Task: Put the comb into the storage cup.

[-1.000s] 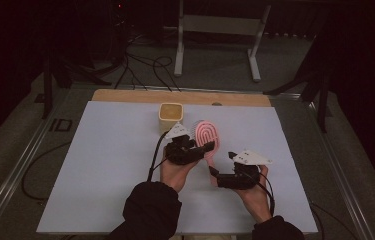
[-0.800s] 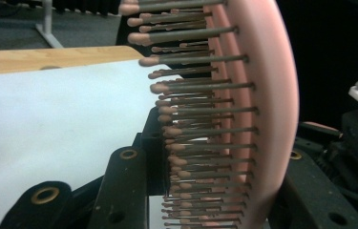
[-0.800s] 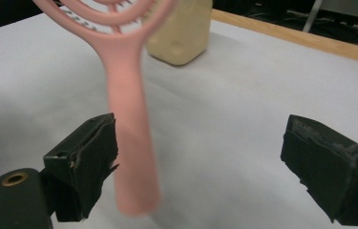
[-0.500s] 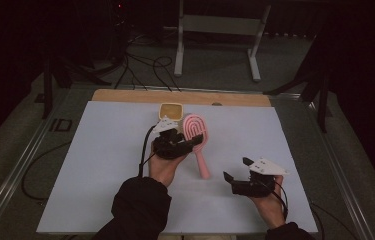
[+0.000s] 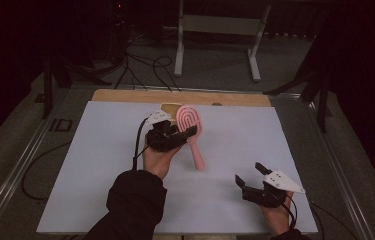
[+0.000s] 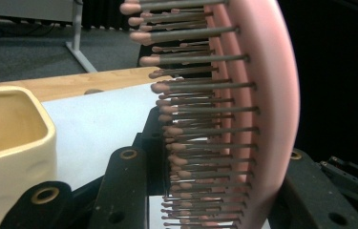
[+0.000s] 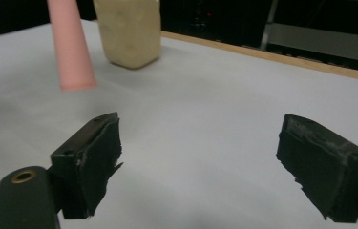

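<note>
1. The pink hairbrush (image 5: 191, 131) looked like a light, stiff moulded-plastic piece — rigid paddle and handle, with springy pins (image 6: 200, 114) that would give a little under pressure. Its smooth handle seemed likely to slip, so the broad head was judged the surer place to take hold.

2. The left gripper (image 5: 171, 137) was clenched across the head of the brush, its fingers (image 6: 128, 186) on either side of the paddle, and carried it above the white desk (image 5: 100, 165).

3. The long axis of the brush ran, in the high view, from the head at about 11 o'clock to the handle end (image 7: 74, 52) at about 5 o'clock, the handle hanging down toward the desk — the pins faced roughly 9 o'clock, toward the cream cup (image 6: 9, 143) just beside the head.

4. The right gripper (image 5: 251, 175) sat well apart at about 4 o'clock from the brush, its fingers (image 7: 93, 157) spread wide with nothing between them.
</note>
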